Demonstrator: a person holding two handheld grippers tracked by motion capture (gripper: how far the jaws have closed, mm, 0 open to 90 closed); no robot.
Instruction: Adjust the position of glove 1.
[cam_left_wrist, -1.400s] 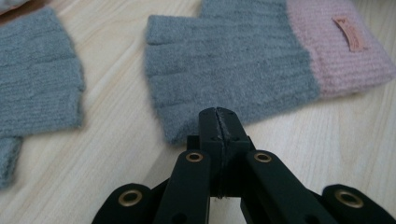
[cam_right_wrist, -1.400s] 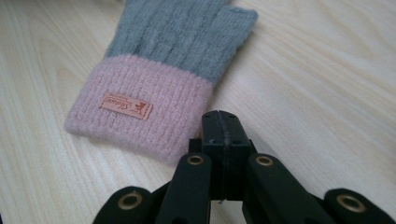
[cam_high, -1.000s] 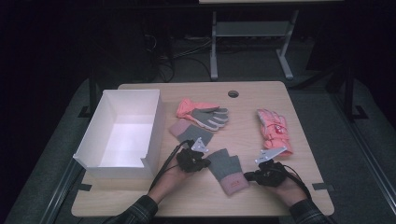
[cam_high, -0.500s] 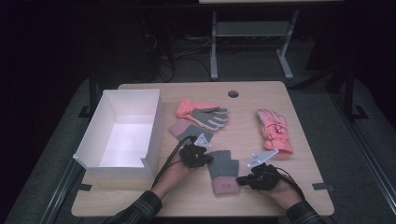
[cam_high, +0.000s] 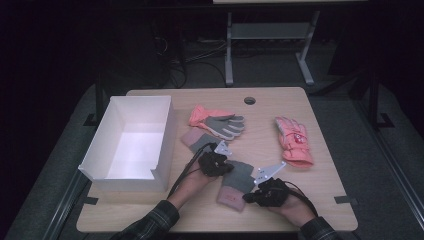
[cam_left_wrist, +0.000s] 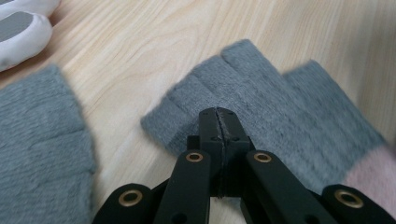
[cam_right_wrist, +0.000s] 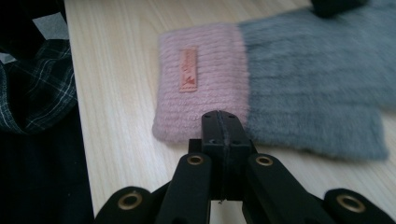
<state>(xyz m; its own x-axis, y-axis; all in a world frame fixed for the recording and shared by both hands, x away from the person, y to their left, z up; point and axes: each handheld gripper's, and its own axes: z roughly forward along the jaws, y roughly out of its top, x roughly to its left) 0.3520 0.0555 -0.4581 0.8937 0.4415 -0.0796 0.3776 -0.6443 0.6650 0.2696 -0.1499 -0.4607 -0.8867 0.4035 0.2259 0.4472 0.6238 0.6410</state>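
On the table (cam_high: 330, 200), near its front edge beside the white box (cam_high: 165, 135), the grey-and-pink glove (cam_high: 239, 176) has slid toward me. My left gripper (cam_left_wrist: 218, 112) rests jaws together on its finger ends. My right gripper (cam_right_wrist: 218, 114) rests likewise at its cuff. I'd say I'm straightening it.

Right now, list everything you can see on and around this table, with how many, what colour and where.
Fingerless knit glove: one, grey with pink cuff, near edge between both grippers.
Second knit glove: one, grey and pink, partly hidden behind the left hand.
Work glove: one, grey palm with orange cuff, table middle.
Ski glove: one, pink, right side.
Box: one, white, open, left side.
Table: one, light wood, with a round cable hole at the far edge.
Left hand-held gripper: black, jaws shut, at the glove's finger end.
Right hand-held gripper: black, jaws shut, at the pink cuff.
Sleeves: plaid, at the bottom.
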